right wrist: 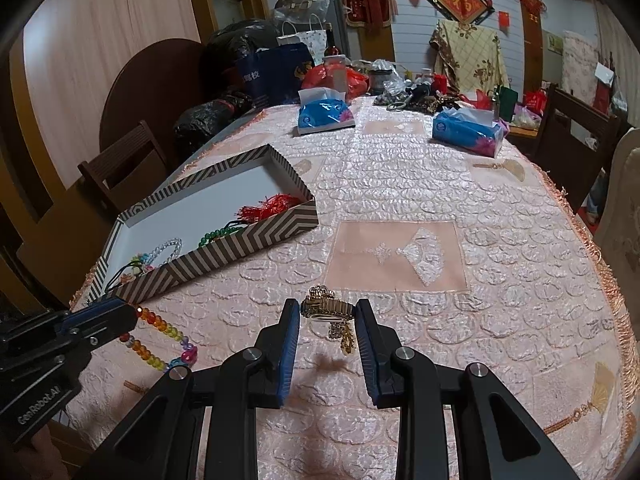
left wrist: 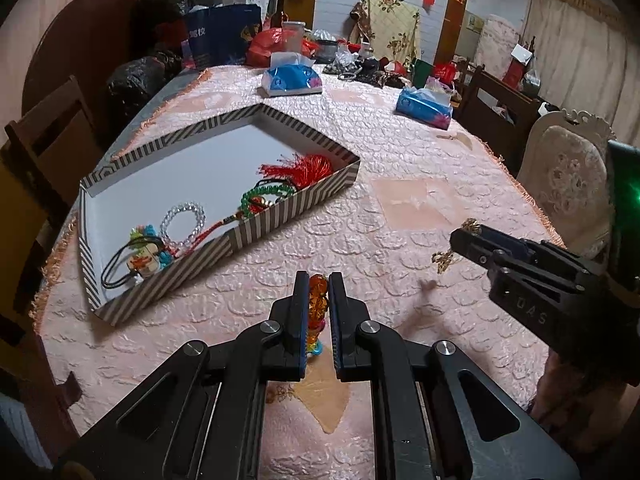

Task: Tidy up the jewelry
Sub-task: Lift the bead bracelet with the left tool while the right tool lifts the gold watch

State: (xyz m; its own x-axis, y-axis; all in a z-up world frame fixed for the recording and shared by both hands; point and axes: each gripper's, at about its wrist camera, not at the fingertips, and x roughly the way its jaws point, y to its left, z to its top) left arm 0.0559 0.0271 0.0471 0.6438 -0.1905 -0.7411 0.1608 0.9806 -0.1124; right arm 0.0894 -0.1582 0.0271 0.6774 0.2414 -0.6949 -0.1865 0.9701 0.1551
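My left gripper point(left wrist: 319, 280) is shut on a colourful bead bracelet point(left wrist: 317, 300), held above the pink tablecloth; the bracelet hangs from it in the right wrist view point(right wrist: 160, 330). My right gripper point(right wrist: 327, 305) is shut on a gold brooch with a dangling chain point(right wrist: 330, 310), also held above the cloth; it shows in the left wrist view point(left wrist: 464, 236). A striped box point(left wrist: 280, 216) with a white floor lies to the left. It holds a clear bead bracelet point(left wrist: 184, 220), a green bead bracelet point(left wrist: 266, 196), a red tassel point(left wrist: 300, 168) and a corded pendant point(left wrist: 140, 260).
Two blue tissue packs point(right wrist: 326, 114) point(right wrist: 468, 132) lie further back on the table. Bags and clutter point(right wrist: 280, 64) crowd the far end. Wooden chairs point(right wrist: 120, 168) stand at the left, and a padded chair point(left wrist: 568, 172) at the right edge.
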